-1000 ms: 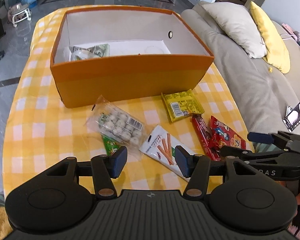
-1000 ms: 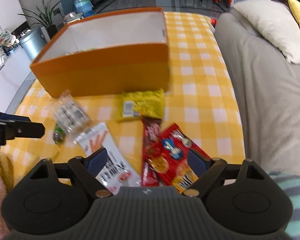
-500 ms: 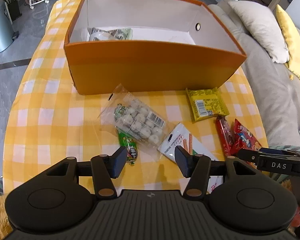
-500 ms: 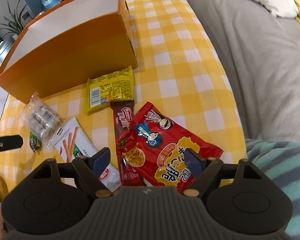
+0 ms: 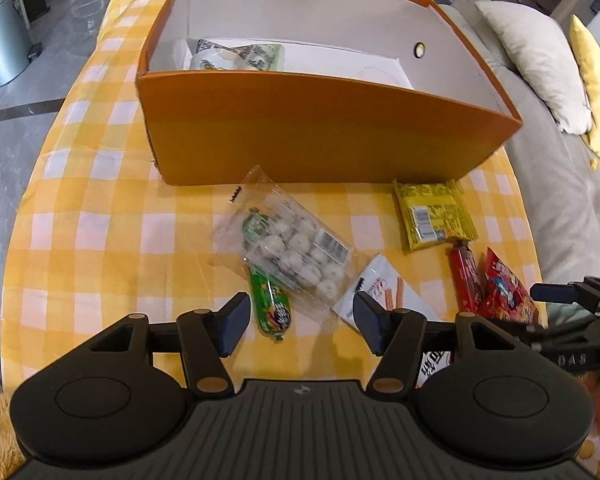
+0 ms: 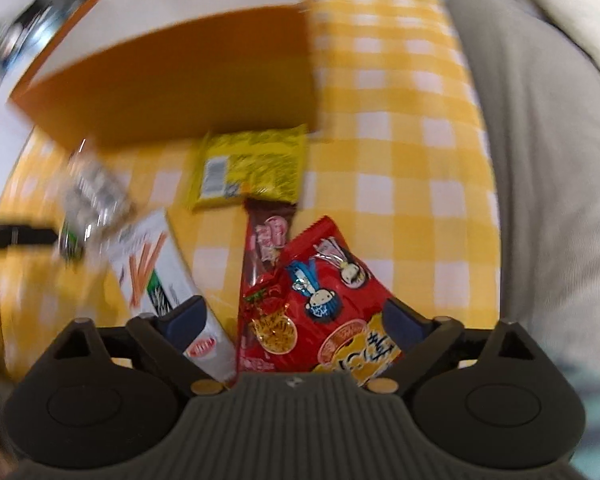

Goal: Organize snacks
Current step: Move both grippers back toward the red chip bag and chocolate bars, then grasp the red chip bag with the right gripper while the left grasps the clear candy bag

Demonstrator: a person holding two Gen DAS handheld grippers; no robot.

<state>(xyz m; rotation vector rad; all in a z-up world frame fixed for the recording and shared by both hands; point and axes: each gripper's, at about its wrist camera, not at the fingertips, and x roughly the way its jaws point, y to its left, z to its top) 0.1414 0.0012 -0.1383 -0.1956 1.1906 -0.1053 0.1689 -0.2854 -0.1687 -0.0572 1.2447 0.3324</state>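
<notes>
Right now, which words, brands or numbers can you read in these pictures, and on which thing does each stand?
"DAS": on the right hand-held gripper, seen in the left view.
Red snack bag: large yellow characters, not legible to me.
Yellow packet, clear candy bag, white stick-biscuit pack: print and barcodes too small or blurred.

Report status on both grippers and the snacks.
Both grippers open, just widened: left gripper over green candy packet, right gripper straddling red noodle snack bag. Nothing gripped. Orange box holds one packet. Nothing in the way.
</notes>
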